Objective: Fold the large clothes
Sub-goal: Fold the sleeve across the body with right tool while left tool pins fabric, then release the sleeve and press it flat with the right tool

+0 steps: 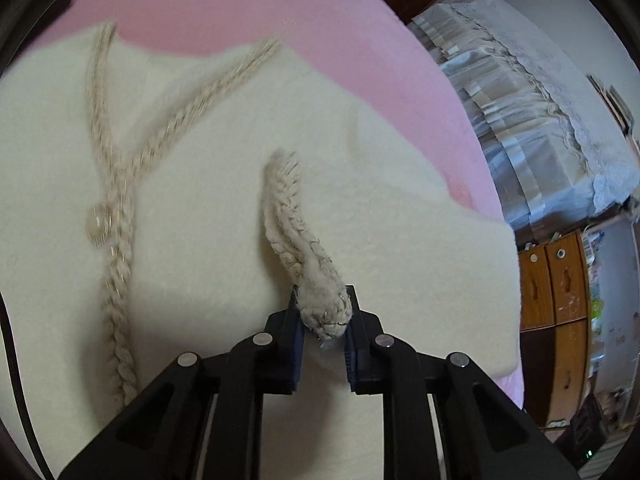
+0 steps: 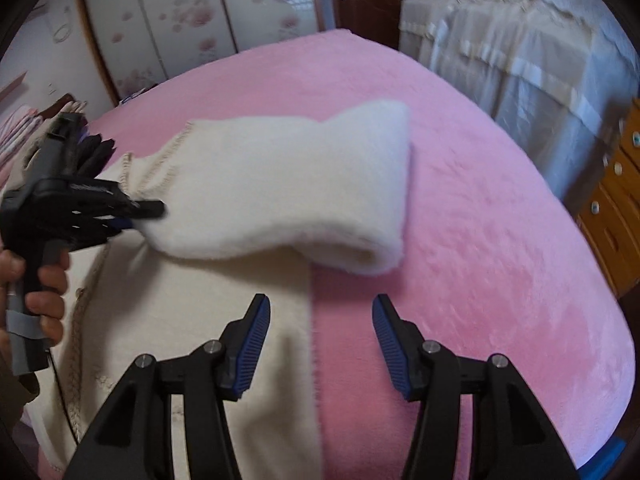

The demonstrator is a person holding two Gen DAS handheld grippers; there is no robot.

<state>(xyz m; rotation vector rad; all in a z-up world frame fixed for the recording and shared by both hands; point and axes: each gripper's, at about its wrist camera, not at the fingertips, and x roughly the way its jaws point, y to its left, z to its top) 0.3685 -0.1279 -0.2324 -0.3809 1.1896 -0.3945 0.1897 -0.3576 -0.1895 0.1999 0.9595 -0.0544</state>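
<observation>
- Bedroom setting: I note a wardrobe with flowered doors [image 2: 172, 20] at 11 o'clock in the right wrist view and a wooden drawer unit [image 1: 554, 284] at 3 o'clock in the left wrist view.
- Work surface is a bed under a pink blanket [image 2: 460, 208], bare from 12 through 4 o'clock in the right wrist view.
- I find the task item, a cream fleece garment [image 2: 256, 184], spread on that blanket across the centre and 8 o'clock sector; one sleeve is doubled over the body, its fold toward 3 o'clock.
- Braided trim [image 1: 116, 184] runs down the front at 9 o'clock in the left wrist view, with a pale button beside it.
- My left gripper [image 1: 322, 326] has its fingers pressed together on the braided cuff end [image 1: 288, 216] of the sleeve, at 6 o'clock of centre.
- My right gripper [image 2: 320, 340] stands with fingers spread and nothing between them, over the garment's straight edge where cream meets pink.
- Risk, in my judgement: the pinch sits on the cuff tip only; a pull could slip it free or drag the sleeve fold askew.
- Second risk: the thick pile could bunch if the right fingers bite blanket along with the garment's edge.
</observation>
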